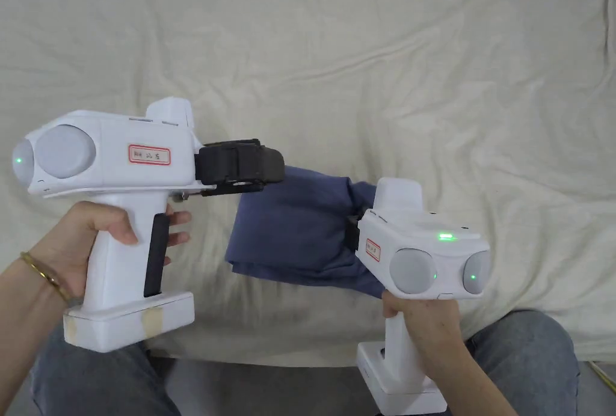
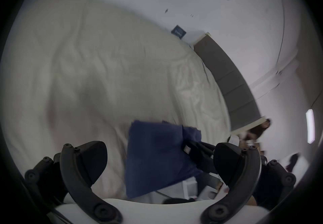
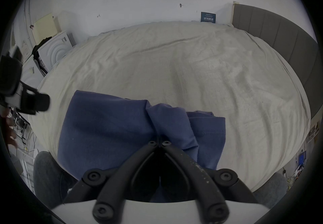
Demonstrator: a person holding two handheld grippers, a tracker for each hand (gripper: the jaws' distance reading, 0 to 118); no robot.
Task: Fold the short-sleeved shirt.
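Already the blue shirt point(image 1: 295, 225) is a compact folded bundle lying near the bed's point(image 1: 361, 44) front edge; right gripper point(image 3: 159, 140) fingers pinch its bunched side, left gripper point(image 2: 160, 161) fingers spread wide, empty; probably only tidying remains

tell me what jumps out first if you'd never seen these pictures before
The dark blue folded short-sleeved shirt stands out against the wrinkled cream bedsheet, near the bed's front edge. The white pistol-shaped right gripper has its black jaws closed on the shirt's bunched fabric. The matching left gripper, jaws spread wide, is beside the shirt's other end, holding nothing.
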